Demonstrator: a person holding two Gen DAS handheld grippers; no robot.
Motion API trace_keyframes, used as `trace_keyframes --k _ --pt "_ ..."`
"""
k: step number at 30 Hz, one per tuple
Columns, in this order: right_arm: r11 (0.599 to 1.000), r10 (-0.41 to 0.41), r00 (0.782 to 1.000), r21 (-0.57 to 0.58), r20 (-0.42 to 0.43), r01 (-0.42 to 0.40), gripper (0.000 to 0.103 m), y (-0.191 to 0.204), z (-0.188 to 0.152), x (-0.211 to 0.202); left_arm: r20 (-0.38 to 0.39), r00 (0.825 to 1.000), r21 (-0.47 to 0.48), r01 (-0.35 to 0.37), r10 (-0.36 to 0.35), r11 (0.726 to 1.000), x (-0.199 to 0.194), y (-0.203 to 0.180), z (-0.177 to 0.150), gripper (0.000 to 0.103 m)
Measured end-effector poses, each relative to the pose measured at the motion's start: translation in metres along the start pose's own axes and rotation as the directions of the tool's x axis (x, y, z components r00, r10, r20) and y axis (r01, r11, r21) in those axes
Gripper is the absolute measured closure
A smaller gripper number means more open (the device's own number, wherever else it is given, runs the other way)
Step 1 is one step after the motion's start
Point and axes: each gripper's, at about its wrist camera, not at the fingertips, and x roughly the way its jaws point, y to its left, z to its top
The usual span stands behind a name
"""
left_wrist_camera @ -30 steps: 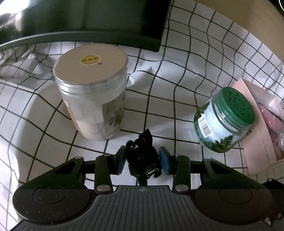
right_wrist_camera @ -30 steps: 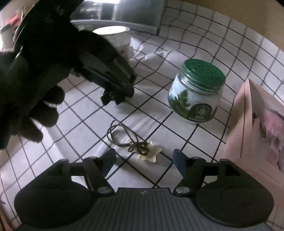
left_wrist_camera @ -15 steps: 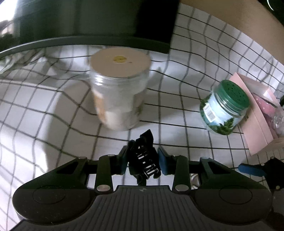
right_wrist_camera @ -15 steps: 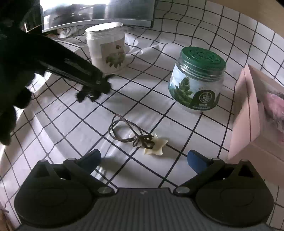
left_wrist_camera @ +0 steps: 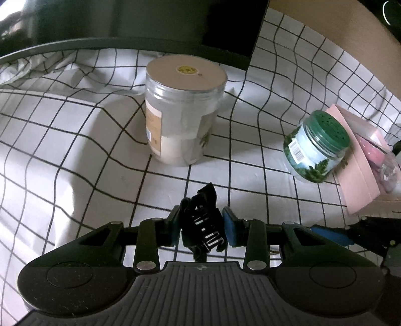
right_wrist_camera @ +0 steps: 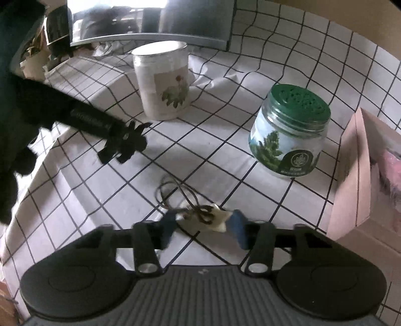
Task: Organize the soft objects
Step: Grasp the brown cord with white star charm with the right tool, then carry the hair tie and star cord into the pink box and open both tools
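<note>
A black claw hair clip [left_wrist_camera: 200, 220] sits between the blue pads of my left gripper [left_wrist_camera: 201, 225], which is shut on it above the checked cloth [left_wrist_camera: 75, 140]. In the right wrist view that gripper [right_wrist_camera: 122, 140] and its clip hang at the left. A cream star hair tie [right_wrist_camera: 215, 220] with a brown elastic loop lies on the cloth. My right gripper [right_wrist_camera: 203, 224] is closing on the star, and both pads touch its tips. One blue fingertip [left_wrist_camera: 328, 234] of the right gripper shows at the lower right of the left wrist view.
A large clear jar with a beige lid [left_wrist_camera: 183, 117] stands behind the clip. A green-lidded jar [right_wrist_camera: 288, 140] stands right of it, beside an open pink box [right_wrist_camera: 356, 175] holding pink soft things. A dark screen [left_wrist_camera: 125, 22] runs along the back. A dark sleeve fills the left edge.
My right gripper opened wide, then closed in on the star hair tie. My left gripper drew back to the left with the clip, so both jars look farther away.
</note>
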Motion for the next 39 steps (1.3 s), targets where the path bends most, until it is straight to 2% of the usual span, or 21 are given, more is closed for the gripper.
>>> trace_keyframes --k 1,7,10,13,17,20,22,24,29,33,37,39 --pt "1.000 0.002 1.000 -0.003 -0.007 -0.002 0.074 0.000 0.001 -0.001 0.004 1.000 -0.003 0.000 0.000 1.000 -0.002 0.001 -0.001 0.064" --pt "0.999 -0.009 1.000 -0.031 0.001 0.009 0.075 0.010 0.006 -0.009 0.049 0.999 -0.043 0.001 0.001 0.999 -0.026 0.016 -0.011 0.064" --pt "0.999 -0.017 0.999 -0.049 0.047 0.020 0.075 0.016 0.014 -0.027 0.110 0.994 -0.038 -0.004 0.009 0.999 -0.048 0.021 -0.006 0.064" --pt "0.998 -0.037 0.991 -0.048 0.127 0.044 0.075 0.017 0.031 -0.052 0.189 0.982 -0.024 -0.023 0.027 0.999 -0.071 0.026 0.010 0.064" --pt "0.995 -0.092 0.959 -0.016 0.266 0.100 0.075 0.005 0.063 -0.092 0.300 0.953 -0.001 -0.037 0.036 0.999 -0.100 0.027 0.048 0.064" --pt "0.990 -0.138 0.934 0.036 0.330 0.134 0.075 -0.015 0.083 -0.121 0.368 0.929 0.057 -0.055 0.031 0.997 -0.117 0.015 0.087 0.064" --pt "0.985 -0.172 0.912 0.069 0.371 0.158 0.075 -0.032 0.091 -0.141 0.399 0.917 0.100 -0.069 0.024 0.993 -0.126 0.001 0.111 0.064" --pt "0.976 -0.220 0.884 0.099 0.412 0.196 0.075 -0.051 0.095 -0.160 0.418 0.909 0.135 -0.055 -0.007 0.989 -0.133 -0.015 0.130 0.064" --pt "0.933 -0.361 0.808 0.186 0.466 0.309 0.075 -0.102 0.086 -0.199 0.394 0.911 0.230 0.029 -0.120 0.973 -0.130 -0.068 0.156 0.064" --pt "0.881 -0.472 0.750 0.271 0.463 0.387 0.075 -0.141 0.066 -0.219 0.308 0.919 0.293 0.155 -0.246 0.944 -0.111 -0.117 0.167 0.064" --pt "0.843 -0.536 0.720 0.324 0.441 0.429 0.075 -0.178 0.048 -0.228 0.214 0.914 0.316 0.268 -0.343 0.910 -0.083 -0.163 0.170 0.064" --pt "0.831 -0.553 0.715 0.337 0.428 0.442 0.075 -0.192 0.037 -0.232 0.169 0.910 0.315 0.315 -0.379 0.895 -0.065 -0.185 0.171 0.064"
